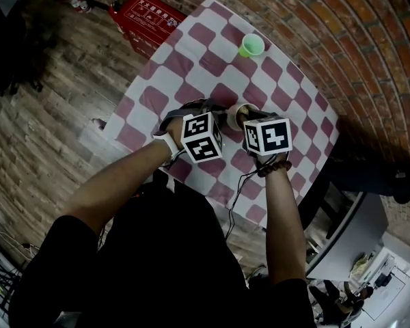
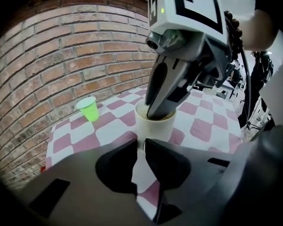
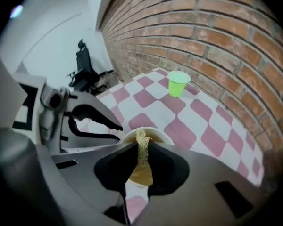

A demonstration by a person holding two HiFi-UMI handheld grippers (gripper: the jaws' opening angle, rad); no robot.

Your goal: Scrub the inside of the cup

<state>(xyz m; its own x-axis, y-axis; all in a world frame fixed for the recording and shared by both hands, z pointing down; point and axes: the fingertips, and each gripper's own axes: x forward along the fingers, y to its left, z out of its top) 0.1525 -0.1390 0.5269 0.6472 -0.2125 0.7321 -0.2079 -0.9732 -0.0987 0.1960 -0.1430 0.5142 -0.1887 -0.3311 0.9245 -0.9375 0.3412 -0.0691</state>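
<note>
My left gripper (image 2: pixel 141 147) pinches what looks like handle of cup (image 2: pixel 155 128), steadying it on checked table (image 2: pixel 108 130). My right gripper (image 3: pixel 142 147) clamps yellow sponge (image 3: pixel 142 157), tip inside cup. Scrub under way, I judge, not finished. Green cup (image 2: pixel 88 108) far back.

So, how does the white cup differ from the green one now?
The white cup is cream-white with straight walls; the green cup is green and tapers downward. The white cup has the right gripper holding a yellow sponge inside it; the green cup stands alone near the brick wall. Both stand upright on the checked table.
</note>
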